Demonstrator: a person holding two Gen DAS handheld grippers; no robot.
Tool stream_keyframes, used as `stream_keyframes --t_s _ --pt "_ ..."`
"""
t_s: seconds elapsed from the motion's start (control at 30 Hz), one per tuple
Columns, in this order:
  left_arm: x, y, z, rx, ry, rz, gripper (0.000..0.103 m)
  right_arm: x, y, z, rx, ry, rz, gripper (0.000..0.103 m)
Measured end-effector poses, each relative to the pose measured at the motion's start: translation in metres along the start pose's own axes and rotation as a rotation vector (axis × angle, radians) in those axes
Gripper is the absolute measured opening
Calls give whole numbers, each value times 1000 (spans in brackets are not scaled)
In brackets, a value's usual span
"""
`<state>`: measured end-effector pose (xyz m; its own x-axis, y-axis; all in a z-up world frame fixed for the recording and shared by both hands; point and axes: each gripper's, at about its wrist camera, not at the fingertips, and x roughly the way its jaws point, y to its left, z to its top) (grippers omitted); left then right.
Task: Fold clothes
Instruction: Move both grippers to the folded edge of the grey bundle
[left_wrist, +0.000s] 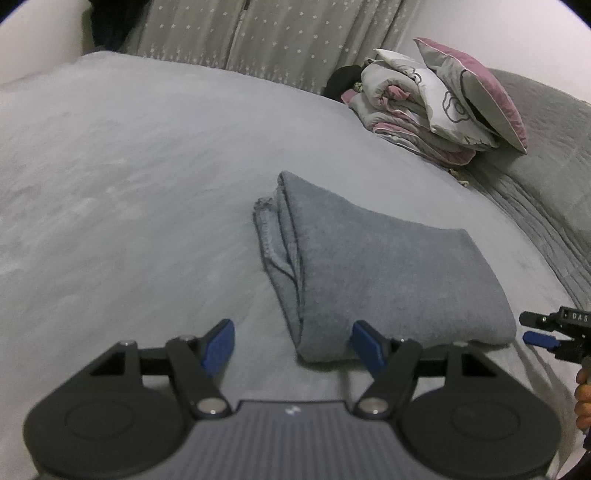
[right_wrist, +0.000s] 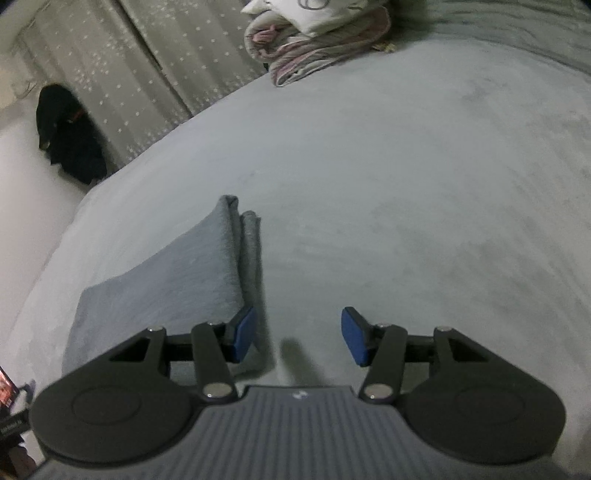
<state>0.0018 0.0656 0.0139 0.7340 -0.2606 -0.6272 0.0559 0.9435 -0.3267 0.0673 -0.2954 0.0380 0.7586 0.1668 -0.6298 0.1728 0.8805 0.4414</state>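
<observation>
A grey-blue cloth (left_wrist: 373, 273) lies folded into a thick flat bundle on the pale grey bedspread (left_wrist: 147, 184). My left gripper (left_wrist: 293, 347) hovers just before its near left corner, jaws open, with only the tip of that corner between the blue pads. In the right wrist view the same folded cloth (right_wrist: 173, 280) lies left of centre. My right gripper (right_wrist: 299, 336) is open beside its right edge, the left pad (right_wrist: 244, 332) close to the fold and nothing between the pads. The right gripper (left_wrist: 554, 332) also shows at the left view's right edge.
A pile of folded quilts and pillows (left_wrist: 436, 107) sits at the bed's far right. A quilted grey cover (left_wrist: 535, 192) lies beyond it. Patterned curtains (left_wrist: 266, 33) hang behind the bed. A dark bundle (right_wrist: 70, 136) lies on the floor by the curtain.
</observation>
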Motion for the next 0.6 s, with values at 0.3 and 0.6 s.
stream_keyframes --t_s 0.3,0.6 --pt "-4 5 3 -33 23 7 80 -12 12 -2 -39 16 36 61" --pt "-7 3 3 7 21 44 89 -2 24 -4 -84 47 55 64"
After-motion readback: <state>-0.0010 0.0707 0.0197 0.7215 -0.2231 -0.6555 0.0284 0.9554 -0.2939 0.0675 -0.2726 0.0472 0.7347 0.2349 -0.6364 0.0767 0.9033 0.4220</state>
